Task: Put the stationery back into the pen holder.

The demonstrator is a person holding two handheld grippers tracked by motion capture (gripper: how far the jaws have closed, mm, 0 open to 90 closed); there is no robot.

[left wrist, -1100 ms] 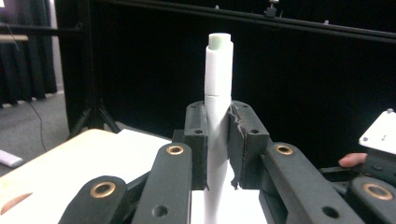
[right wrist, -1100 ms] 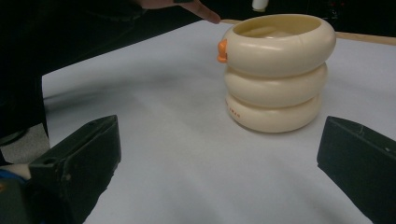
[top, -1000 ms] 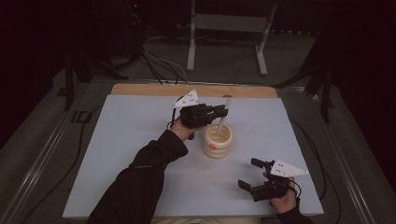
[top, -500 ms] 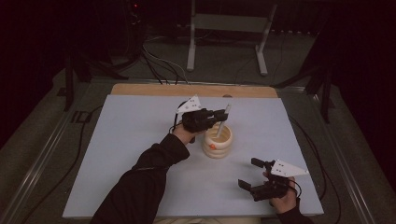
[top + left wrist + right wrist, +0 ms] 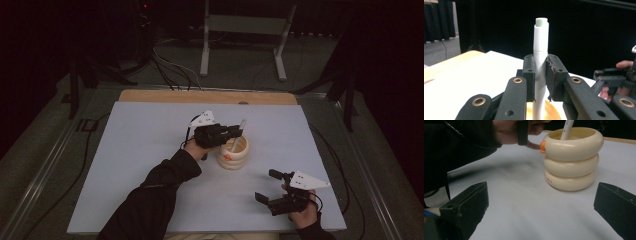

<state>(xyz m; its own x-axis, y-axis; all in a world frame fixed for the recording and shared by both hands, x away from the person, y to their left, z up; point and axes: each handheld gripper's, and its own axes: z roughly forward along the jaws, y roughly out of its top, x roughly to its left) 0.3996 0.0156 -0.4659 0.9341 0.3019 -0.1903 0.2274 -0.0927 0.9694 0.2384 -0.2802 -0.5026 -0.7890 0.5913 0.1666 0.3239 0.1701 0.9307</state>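
Left gripper [image 5: 235, 132] clamped on smooth white cylindrical plastic pen [image 5: 540, 62], upright between its pads, lower end inside glossy cream three-ring stacked holder [image 5: 571, 157]. Right gripper [image 5: 269, 186] jaws wide apart, holder ahead between them. Small orange print near holder base, unreadable.

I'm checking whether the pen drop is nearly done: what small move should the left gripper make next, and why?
Probably a little further straight down, then open. The left gripper is shut on the white pen, whose lower end is already inside the cream ringed holder; the right gripper waits open, apart.
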